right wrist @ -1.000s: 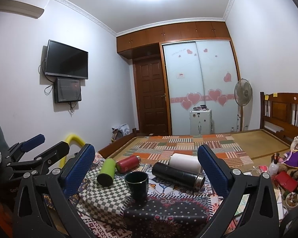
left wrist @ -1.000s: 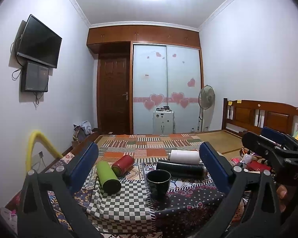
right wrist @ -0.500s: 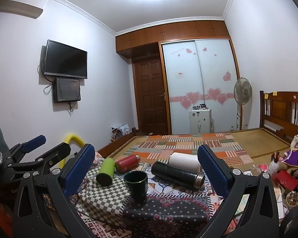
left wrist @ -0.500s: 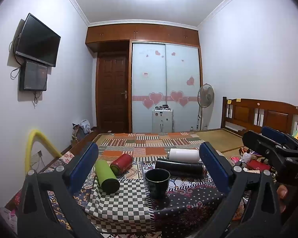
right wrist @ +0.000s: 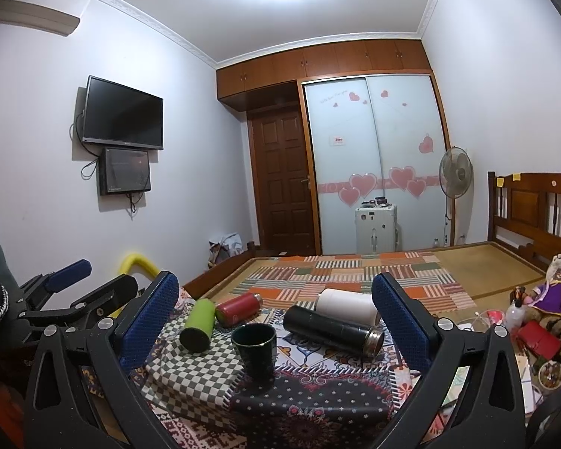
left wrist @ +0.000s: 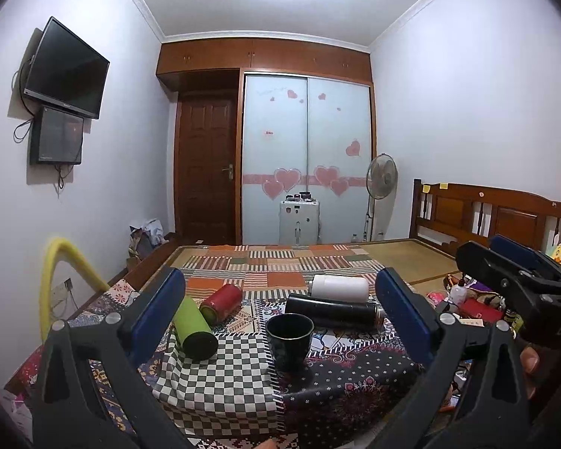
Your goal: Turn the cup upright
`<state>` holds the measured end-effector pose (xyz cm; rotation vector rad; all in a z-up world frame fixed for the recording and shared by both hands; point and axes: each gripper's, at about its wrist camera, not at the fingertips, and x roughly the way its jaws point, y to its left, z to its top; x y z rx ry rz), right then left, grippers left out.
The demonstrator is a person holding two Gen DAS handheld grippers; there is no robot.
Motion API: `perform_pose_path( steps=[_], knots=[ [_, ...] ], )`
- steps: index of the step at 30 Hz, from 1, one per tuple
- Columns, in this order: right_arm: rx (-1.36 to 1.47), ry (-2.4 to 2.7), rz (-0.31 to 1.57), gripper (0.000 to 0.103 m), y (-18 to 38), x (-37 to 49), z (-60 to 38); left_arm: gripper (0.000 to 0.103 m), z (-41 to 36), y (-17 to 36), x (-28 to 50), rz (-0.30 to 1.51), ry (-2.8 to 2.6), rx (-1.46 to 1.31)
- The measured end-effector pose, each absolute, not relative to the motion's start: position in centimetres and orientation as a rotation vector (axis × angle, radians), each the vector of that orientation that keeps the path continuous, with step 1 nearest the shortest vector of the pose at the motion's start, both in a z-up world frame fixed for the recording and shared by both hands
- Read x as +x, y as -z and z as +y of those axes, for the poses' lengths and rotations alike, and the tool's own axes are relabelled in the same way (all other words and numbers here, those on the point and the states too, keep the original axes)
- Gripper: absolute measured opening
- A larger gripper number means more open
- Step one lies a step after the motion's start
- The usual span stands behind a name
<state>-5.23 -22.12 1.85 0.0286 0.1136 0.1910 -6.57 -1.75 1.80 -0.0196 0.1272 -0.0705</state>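
A dark green cup [left wrist: 289, 340] stands upright, mouth up, on the patterned cloth; it also shows in the right wrist view [right wrist: 254, 350]. Around it lie on their sides a green bottle [left wrist: 193, 328], a red bottle [left wrist: 221, 302], a black flask [left wrist: 333, 311] and a white bottle [left wrist: 340, 288]. My left gripper [left wrist: 280, 316] is open and empty, set back from the cup. My right gripper [right wrist: 275, 318] is open and empty, also short of the cup. The right gripper shows at the right edge of the left wrist view [left wrist: 520, 280].
A cloth-covered table [right wrist: 310, 404] holds the bottles. Behind it is a bed with a patchwork cover [left wrist: 280, 262] and wooden headboard [left wrist: 486, 213]. Clutter lies at the right [right wrist: 535, 336]. A yellow tube [left wrist: 56, 273] arches at the left.
Both views shift only slightly; the grippers stay open and back from the cup. The cup and bottles have not moved.
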Motion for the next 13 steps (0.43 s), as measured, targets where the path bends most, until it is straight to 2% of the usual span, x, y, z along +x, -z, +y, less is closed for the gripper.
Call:
perform_pose_path(
  steps=[13],
  knots=[
    [0.027,-0.192,0.117,0.103,-2.02,-5.29,-22.15,0.103,-1.57,-1.90,-6.57,0.137,0.084,-0.030]
  ],
)
